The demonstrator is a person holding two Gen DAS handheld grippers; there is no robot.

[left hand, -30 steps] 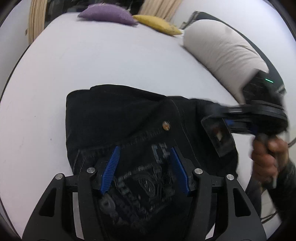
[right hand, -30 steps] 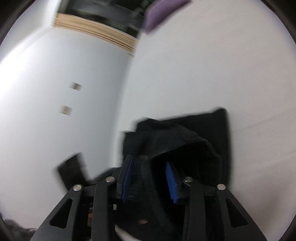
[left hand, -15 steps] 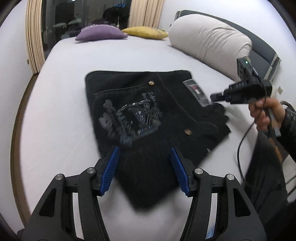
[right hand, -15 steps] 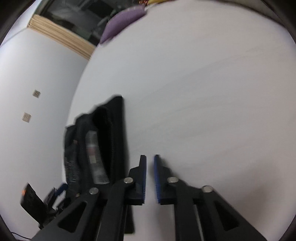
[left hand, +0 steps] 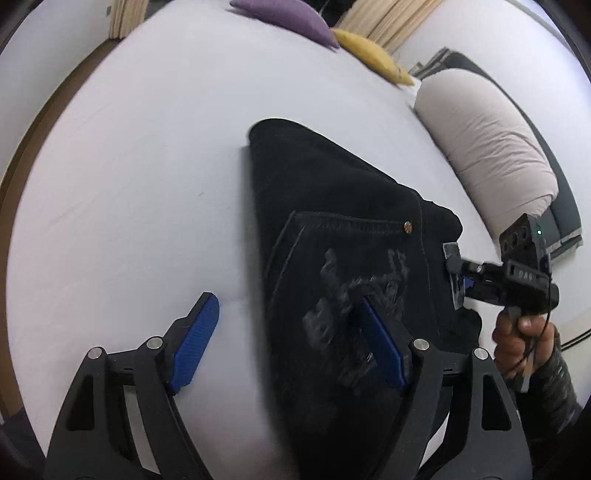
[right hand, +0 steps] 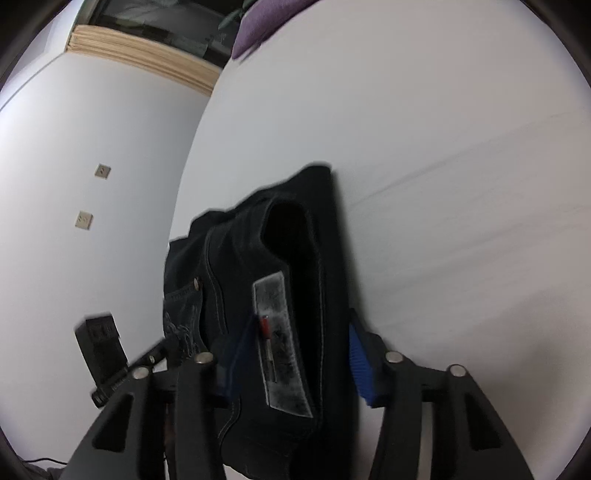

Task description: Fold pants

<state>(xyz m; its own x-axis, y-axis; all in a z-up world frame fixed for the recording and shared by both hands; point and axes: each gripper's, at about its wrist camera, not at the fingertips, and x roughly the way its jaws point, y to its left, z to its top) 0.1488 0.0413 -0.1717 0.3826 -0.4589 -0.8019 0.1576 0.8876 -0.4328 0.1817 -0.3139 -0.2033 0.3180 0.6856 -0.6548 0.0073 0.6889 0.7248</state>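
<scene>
The black jeans (left hand: 332,221) lie folded in a compact block on the white bed (left hand: 129,166), back pocket with its embroidered design facing up. My left gripper (left hand: 288,339) is open and straddles the near left edge of the pants: one blue pad over the sheet, the other over the pocket. My right gripper (right hand: 299,350) is open around the waistband end, where the grey label (right hand: 280,343) shows; in the left wrist view it (left hand: 461,280) sits at the pants' right edge.
A long beige pillow (left hand: 491,147) lies along the right side of the bed. Purple (left hand: 284,14) and yellow (left hand: 369,51) cushions sit at the far end. The bed's wooden edge (left hand: 22,155) runs along the left. A white wall (right hand: 74,184) shows left in the right wrist view.
Both grippers have come back down to the pants. The left now straddles the near left edge. The right has gone from nearly shut beside the pants to open around the waistband.
</scene>
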